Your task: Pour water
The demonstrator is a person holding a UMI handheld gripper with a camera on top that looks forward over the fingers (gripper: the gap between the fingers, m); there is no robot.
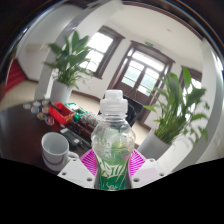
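Gripper point(112, 165) clamped on clear plastic bottle point(112, 140): white cap, green label, upright. White cup point(53, 149) near left of it.

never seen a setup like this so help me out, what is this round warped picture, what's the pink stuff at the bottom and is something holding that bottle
The picture comes from a wide-angle camera riding on a handheld two-finger gripper, looking forward along its fingers; that lens makes the room bulge. No robot arm is involved: a person carries the tool. The pink patches are pads on the inner faces of the fingers. Between them stands a clear plastic bottle with a white cap and a green label, and the pads appear to press on it from both sides, so it looks gripped. Just beside it, on the dark table, sits a white cup. Farther back are two leafy potted plants, some small clutter and large windows.
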